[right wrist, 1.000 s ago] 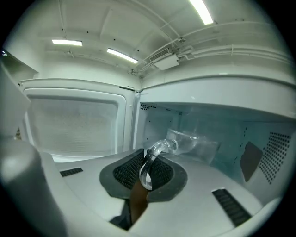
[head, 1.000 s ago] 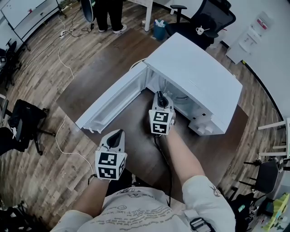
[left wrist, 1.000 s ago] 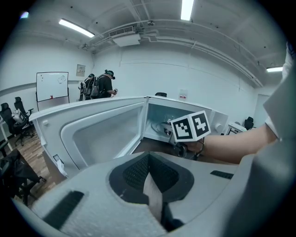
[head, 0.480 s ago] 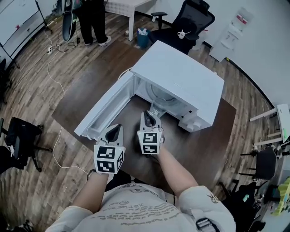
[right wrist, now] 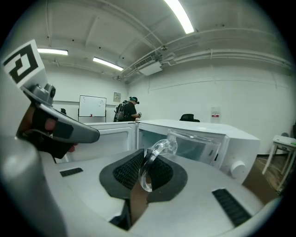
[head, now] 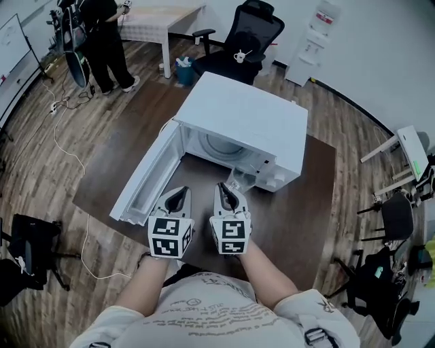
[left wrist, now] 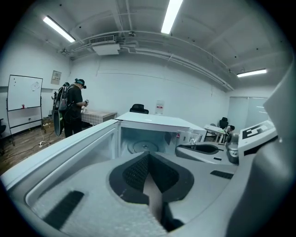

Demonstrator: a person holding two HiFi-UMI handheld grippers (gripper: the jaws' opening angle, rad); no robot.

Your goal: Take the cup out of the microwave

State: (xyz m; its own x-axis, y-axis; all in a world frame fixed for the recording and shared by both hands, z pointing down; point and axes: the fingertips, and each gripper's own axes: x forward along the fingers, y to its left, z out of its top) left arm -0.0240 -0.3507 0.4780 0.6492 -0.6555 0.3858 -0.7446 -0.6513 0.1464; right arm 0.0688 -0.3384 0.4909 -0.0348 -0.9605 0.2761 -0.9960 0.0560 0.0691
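Observation:
The white microwave (head: 239,114) stands on the dark table (head: 302,204) with its door (head: 145,178) swung open to the left. Its cavity and glass turntable (left wrist: 143,147) show in the left gripper view. The clear glass cup (head: 241,180) hangs outside, just in front of the opening. My right gripper (head: 228,193) is shut on the cup's handle (right wrist: 149,163), and the cup's body (right wrist: 200,144) sticks out ahead of the jaws. Beside it on the left, my left gripper (head: 178,198) is shut with nothing in it (left wrist: 148,172).
A person (head: 102,37) stands at the far left near a light table (head: 160,17). A black office chair (head: 243,37) is behind the microwave. A cable (head: 68,156) trails over the wooden floor, and more chairs (head: 391,224) stand at the right.
My right gripper has drawn back from the microwave's opening toward me, bringing the cup out of the cavity. My left gripper has risen and come alongside it.

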